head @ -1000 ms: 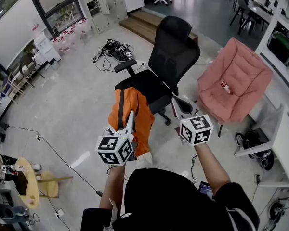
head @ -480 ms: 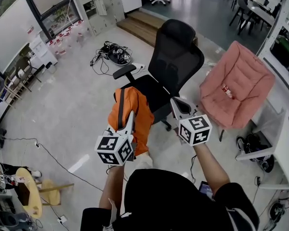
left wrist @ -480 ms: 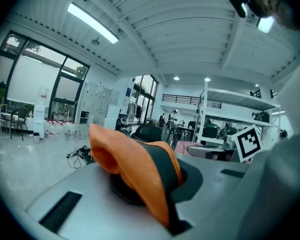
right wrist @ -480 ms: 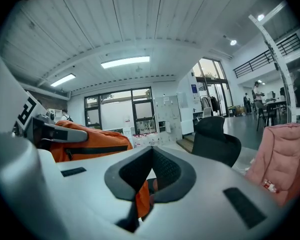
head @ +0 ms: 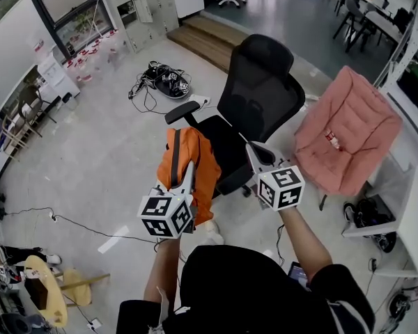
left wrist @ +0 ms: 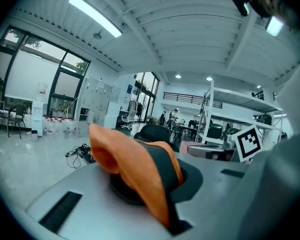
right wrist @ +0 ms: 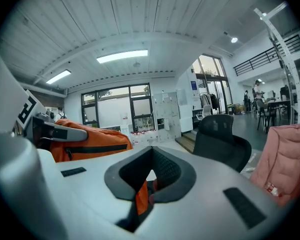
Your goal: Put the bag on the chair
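An orange bag (head: 195,169) with black trim hangs in the air in front of the black mesh office chair (head: 258,96), just over the near left edge of its seat. My left gripper (head: 189,167) is shut on the bag's top, and in the left gripper view orange fabric (left wrist: 132,161) bulges out of the closed jaws. My right gripper (head: 252,150) hovers over the seat's near right side, apart from the bag, with its jaws closed. In the right gripper view a thin orange sliver shows in the slit of my right gripper (right wrist: 151,176); I cannot tell what it is.
A pink padded seat (head: 348,131) stands right of the office chair, with a white desk (head: 404,207) beyond it. Tangled cables (head: 164,78) lie on the floor at the back left. A wooden stool (head: 45,291) is at the lower left.
The office chair and pink seat sit a little lower and further right in the head view. Both grippers and the bag keep the same places in it.
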A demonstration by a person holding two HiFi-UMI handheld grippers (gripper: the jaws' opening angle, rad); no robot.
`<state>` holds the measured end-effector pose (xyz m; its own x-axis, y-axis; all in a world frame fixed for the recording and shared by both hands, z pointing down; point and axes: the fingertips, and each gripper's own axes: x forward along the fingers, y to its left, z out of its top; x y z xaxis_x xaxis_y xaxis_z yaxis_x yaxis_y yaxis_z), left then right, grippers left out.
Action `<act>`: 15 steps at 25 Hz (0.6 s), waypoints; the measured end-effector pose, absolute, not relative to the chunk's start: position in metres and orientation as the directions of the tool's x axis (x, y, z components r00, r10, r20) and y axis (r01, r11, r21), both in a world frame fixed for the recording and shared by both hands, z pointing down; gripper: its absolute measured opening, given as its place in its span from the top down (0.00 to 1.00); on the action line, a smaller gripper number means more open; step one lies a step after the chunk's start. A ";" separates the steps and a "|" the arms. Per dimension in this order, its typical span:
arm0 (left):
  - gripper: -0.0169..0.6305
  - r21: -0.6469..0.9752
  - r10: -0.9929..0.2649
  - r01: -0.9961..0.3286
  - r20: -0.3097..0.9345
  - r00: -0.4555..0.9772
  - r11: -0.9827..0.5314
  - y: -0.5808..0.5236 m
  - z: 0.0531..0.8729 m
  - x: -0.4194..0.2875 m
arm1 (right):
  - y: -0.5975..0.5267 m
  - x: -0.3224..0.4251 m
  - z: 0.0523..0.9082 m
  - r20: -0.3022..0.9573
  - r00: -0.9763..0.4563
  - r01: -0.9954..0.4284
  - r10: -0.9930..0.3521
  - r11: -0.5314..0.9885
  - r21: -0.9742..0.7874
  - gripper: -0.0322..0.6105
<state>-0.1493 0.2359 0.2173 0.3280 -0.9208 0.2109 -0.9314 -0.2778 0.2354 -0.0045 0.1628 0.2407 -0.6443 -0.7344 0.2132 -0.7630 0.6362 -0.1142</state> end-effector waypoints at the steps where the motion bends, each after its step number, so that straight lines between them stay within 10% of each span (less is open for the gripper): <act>1: 0.94 0.236 -0.920 -0.931 0.213 0.330 -0.279 0.230 0.218 -0.154 | 0.157 -0.009 0.241 0.216 -0.643 -0.764 -0.735 0.635 -0.112 0.95; 15: 0.94 0.263 -0.896 -0.910 0.227 0.381 -0.320 0.147 0.220 -0.210 | 0.082 -0.068 0.247 0.266 -0.602 -0.794 -0.753 0.600 -0.100 0.95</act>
